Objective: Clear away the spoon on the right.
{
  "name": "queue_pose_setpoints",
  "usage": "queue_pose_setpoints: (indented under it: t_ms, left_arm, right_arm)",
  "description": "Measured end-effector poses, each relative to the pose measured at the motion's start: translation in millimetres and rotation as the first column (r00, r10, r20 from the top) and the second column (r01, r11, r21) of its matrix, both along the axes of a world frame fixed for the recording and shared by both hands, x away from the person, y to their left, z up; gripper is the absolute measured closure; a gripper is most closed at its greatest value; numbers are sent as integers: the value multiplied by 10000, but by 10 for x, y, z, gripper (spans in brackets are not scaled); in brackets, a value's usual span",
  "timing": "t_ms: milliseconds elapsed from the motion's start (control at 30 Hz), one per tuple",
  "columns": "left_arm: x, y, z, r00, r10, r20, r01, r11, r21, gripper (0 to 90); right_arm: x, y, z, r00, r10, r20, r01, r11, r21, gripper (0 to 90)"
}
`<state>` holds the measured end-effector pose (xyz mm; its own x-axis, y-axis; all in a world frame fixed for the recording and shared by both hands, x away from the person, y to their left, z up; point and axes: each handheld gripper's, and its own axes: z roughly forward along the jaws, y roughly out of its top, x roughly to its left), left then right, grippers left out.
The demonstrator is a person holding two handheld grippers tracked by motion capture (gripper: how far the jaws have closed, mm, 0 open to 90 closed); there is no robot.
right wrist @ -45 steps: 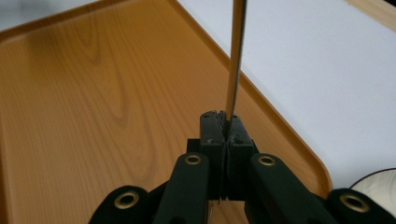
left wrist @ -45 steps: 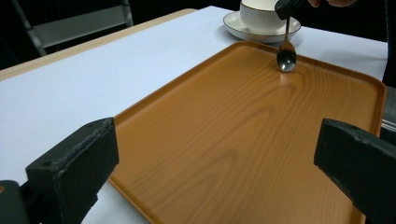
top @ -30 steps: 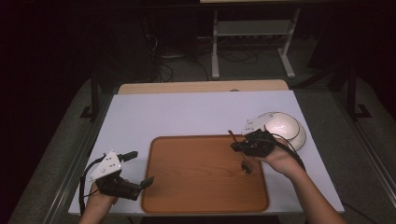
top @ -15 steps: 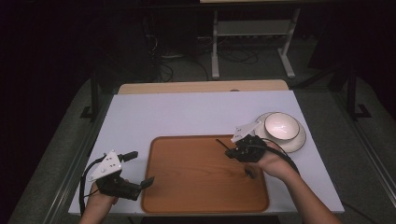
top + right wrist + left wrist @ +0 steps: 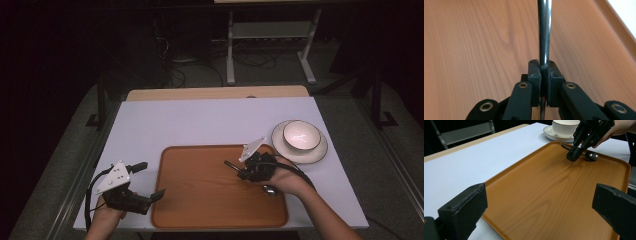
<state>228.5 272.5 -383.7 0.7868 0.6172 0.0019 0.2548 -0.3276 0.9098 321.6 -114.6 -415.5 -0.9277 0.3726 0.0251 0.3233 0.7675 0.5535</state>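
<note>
Resting on the white desk (image 5: 200, 120), a brown wooden tray (image 5: 200, 195) is being given a metal spoon (image 5: 591, 156), pinched by the right hand-held gripper (image 5: 240, 170) whose jaws have just eased; release remains. The left hand-held gripper (image 5: 150, 180) gapes empty.

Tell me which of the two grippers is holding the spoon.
The right gripper, over the wooden tray near the bowl, pinches the spoon by its handle. The left gripper, at the tray's left edge, is open and holds nothing.

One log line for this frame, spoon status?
right gripper: shut on spoon | spoon: bowl end on tray | left gripper: open, beside tray
</note>
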Motion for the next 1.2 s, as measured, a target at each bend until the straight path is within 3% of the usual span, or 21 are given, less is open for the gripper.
queue_pose_setpoints:
  t_ms: [433,633,800,900,1200]
  left_arm:
    - [2,2,-1,10000,22,-4,-22,10000,16,0]
    - [7,3,3,10000,77,-8,-77,10000,-47,0]
    - [18,2,2,9999,106,0,-106,9999,-59,0]
    - [17,-5,1,10000,76,3,-76,10000,-37,0]
    - [3,10,-2,10000,38,2,-38,10000,-16,0]
  right_arm:
    - [-7,14,-52,9999,27,-142,-28,9999,-126,753]
    - [-2,-15,-42,9999,-148,-68,149,9998,160,512]
    - [3,-63,-10,9980,-625,47,618,9932,985,272]
    - [6,-75,-20,9956,-826,450,761,9884,1317,161]
    - [-4,-71,-24,9883,-1139,1012,956,9807,1707,111]
